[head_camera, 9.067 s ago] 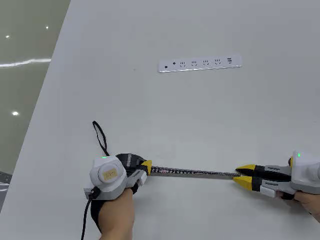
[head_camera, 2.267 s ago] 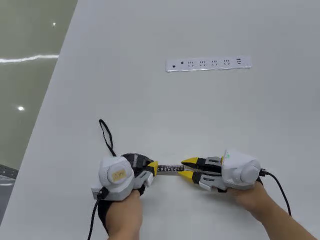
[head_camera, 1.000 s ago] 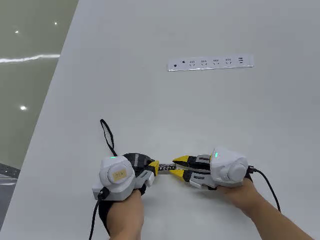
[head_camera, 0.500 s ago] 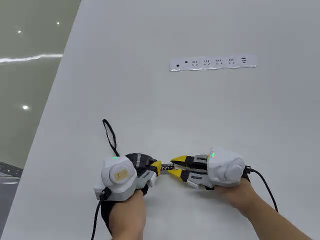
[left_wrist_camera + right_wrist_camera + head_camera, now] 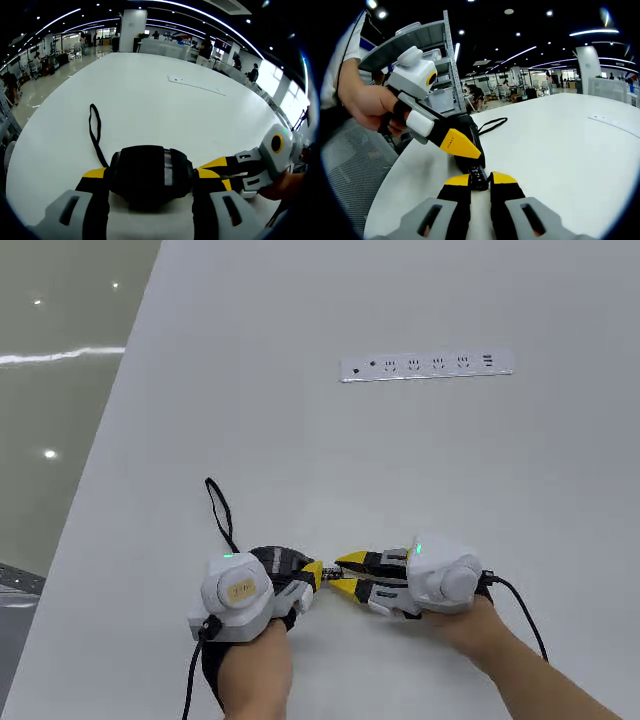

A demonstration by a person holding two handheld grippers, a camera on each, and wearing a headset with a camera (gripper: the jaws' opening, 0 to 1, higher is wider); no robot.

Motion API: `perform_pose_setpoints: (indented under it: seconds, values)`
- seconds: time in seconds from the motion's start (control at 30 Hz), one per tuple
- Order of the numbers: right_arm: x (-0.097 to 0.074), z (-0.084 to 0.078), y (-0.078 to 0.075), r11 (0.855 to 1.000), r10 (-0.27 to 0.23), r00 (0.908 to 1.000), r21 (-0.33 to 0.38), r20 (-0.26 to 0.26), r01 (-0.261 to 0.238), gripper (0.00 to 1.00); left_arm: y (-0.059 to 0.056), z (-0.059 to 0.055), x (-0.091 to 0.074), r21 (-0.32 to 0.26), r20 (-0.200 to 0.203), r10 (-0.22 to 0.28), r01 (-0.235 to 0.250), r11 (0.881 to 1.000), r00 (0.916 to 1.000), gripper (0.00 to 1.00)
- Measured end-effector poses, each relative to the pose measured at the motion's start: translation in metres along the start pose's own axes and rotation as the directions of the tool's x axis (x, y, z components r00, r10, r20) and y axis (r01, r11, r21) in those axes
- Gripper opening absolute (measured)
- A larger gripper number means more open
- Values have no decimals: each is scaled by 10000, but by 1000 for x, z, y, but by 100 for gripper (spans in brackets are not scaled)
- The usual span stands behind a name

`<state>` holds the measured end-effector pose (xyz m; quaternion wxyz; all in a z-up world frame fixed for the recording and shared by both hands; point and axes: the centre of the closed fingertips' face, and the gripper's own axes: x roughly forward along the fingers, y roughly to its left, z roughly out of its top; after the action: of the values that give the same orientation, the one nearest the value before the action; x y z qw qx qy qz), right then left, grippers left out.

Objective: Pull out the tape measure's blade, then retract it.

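Looks down on a broad white workbench (image 5: 300,390) running away from the person. Carries a long white power strip (image 5: 427,365) lying flat toward the far side, well apart from both hands. Brings the two grippers tip to tip near the front edge. Clamps the left gripper (image 5: 300,578) across the tape measure (image 5: 150,170), one yellow-tipped jaw on each side of the round black case, which rests on the tabletop. Points the right gripper (image 5: 345,573) at the mouth of the case from the right, jaws pinched together on the end of the blade (image 5: 479,176). Runs a black cable (image 5: 515,605) back from the right gripper beside the forearm. Trails a thin black strap (image 5: 220,510) from the case in a narrow loop over the table, away from the person and to the left. Shows just a short stub of blade between the case and the right jaw tips, printed markings facing up.
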<state>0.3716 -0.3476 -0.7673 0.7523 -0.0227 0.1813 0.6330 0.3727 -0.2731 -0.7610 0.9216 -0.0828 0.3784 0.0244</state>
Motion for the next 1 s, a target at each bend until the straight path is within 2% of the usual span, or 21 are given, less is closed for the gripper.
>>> perform_pose_setpoints:
  seconds: [1.0]
  values:
    - [18,3,6,9998,73,9999,-193,-140,-76,10,7,0,-1,-239,-38,29,-30,9997,10000,65]
